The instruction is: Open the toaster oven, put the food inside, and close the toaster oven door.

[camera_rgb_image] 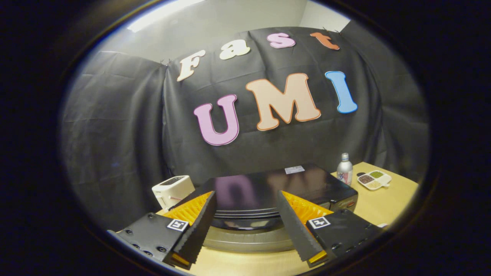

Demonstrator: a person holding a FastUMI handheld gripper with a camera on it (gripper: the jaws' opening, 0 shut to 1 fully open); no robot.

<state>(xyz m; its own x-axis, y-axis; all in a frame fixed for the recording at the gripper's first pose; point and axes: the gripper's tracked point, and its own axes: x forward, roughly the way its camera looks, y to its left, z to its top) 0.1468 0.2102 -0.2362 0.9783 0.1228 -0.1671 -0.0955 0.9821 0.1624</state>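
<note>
Tool (pixel 245 226) agape before toaster oven (pixel 268 191); bottle (pixel 344 168) beyond.

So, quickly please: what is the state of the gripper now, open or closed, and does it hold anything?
Gripper: open, jaws spread wide, holding nothing; the toaster oven stands just ahead, between the jaws, untouched.

Toaster oven (pixel 268 191): black, glossy-topped, standing level on the pale wooden worktop (pixel 383 203), a small white label at the rear of its top. Its front faces the gripper (pixel 245 226), whose jaws stand wide apart with nothing between them, just short of the oven's rounded silver front edge. Whether the door is closed cannot be told.
</note>
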